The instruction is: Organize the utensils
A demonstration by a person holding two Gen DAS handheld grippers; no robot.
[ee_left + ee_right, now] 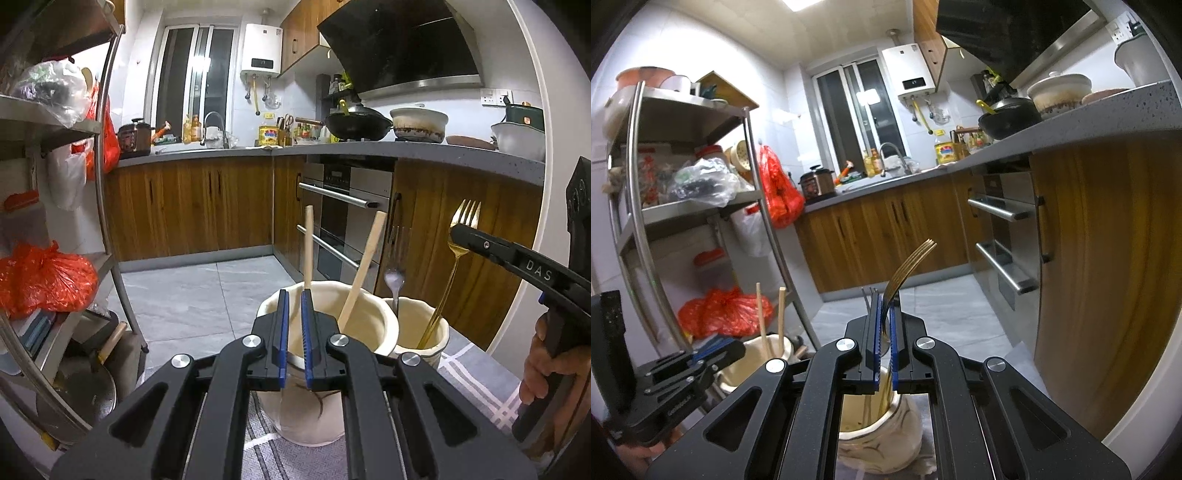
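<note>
- Black left gripper point(291, 295) with blue pads has its jaws nearly together, only a thin slit between them, and nothing is held in that slit. Its tips stand at the near rim of the large cream ceramic jar point(373, 314).
- Inside this large jar two pale wooden sticks point(364, 266) lean, one almost upright behind the left gripper's tips, the other tilted to the right.
- Just beside the large jar, on its right and touching it or almost so, stands the smaller cream ceramic jar point(441, 338). A silver metal fork point(395, 273) stands in it with its prongs up.
- Black right gripper point(884, 314) with blue pads is closed narrow on the gold metal fork point(908, 266), which it pinches just under the prongs. The prongs point up and the lower end of the handle is down inside the smaller jar.
- In the left wrist view a hand point(550, 369) holds the grip of the right tool at the right edge.
- Both jars stand on a grey cloth with white stripes point(476, 384).
- Farther away are the grey tiled floor point(192, 291), the brown wooden cabinets point(192, 206) under a grey counter, and a steel oven point(347, 206).
- On the left a metal shelf rack point(107, 155) carries red plastic bags point(40, 280).
</note>
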